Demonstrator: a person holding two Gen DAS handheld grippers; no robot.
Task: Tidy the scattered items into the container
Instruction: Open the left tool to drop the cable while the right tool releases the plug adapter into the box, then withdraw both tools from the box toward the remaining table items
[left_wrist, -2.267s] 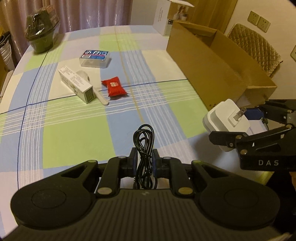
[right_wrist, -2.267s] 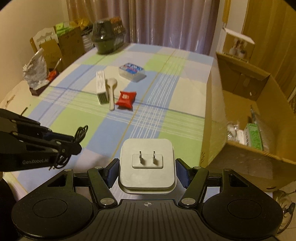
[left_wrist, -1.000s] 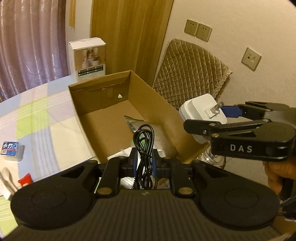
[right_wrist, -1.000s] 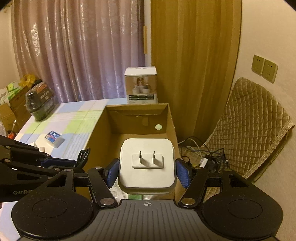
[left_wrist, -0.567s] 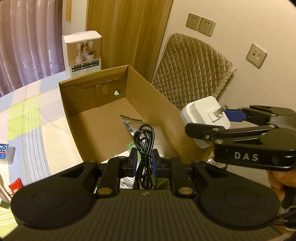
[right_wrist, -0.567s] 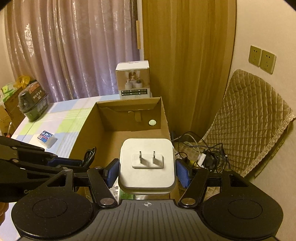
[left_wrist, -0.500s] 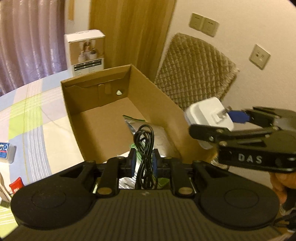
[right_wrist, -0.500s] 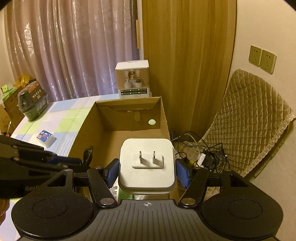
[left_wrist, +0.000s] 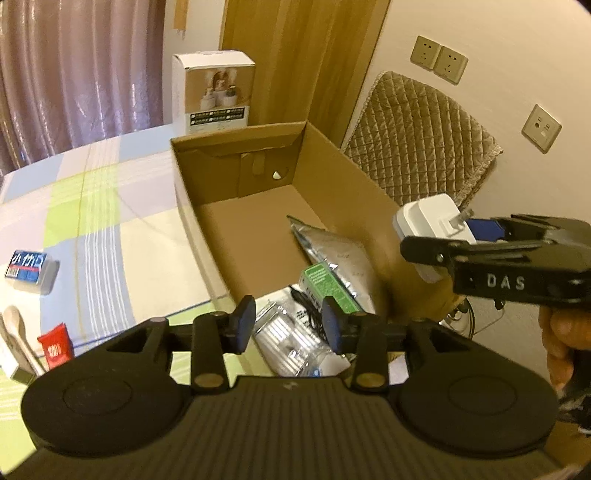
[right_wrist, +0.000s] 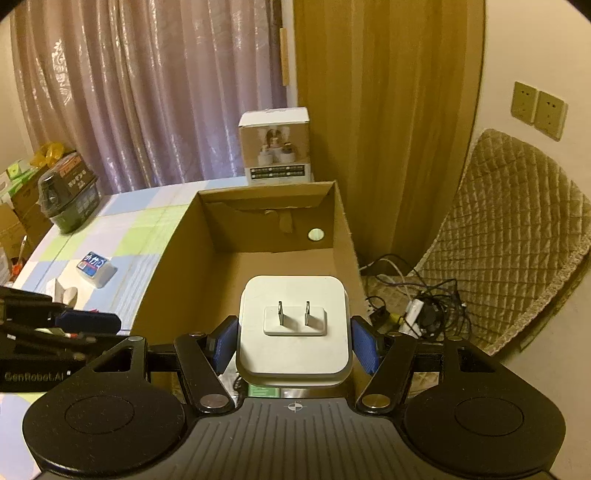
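My left gripper (left_wrist: 288, 326) hangs over the near end of the cardboard box (left_wrist: 236, 144). Its jaws are opening and nothing is pressed between the pads. The black cable (left_wrist: 304, 308) lies loose below them on the things in the box. My right gripper (right_wrist: 293, 343) is shut on the white charger (right_wrist: 293, 325), prongs facing the camera, above the box's near right corner (right_wrist: 266, 192). The left wrist view shows the charger (left_wrist: 428, 225) at the right. On the checked tablecloth lie a blue-labelled clear case (left_wrist: 31, 271), a spoon (left_wrist: 14, 328), a red packet (left_wrist: 55, 349) and a white carton (left_wrist: 7, 363).
Inside the box are a silver bag (left_wrist: 332, 251), a green box (left_wrist: 325, 284) and a clear plastic pack (left_wrist: 284, 339). A white product box (left_wrist: 218, 92) stands behind it. A quilted chair (left_wrist: 417, 147) and floor cables (right_wrist: 417, 310) are to the right. A dark lidded bowl (right_wrist: 68, 195) sits far left.
The left jaws have spread apart and the black cable has dropped from them into the box. Both grippers have sunk a little over the box; the right one still holds the charger.
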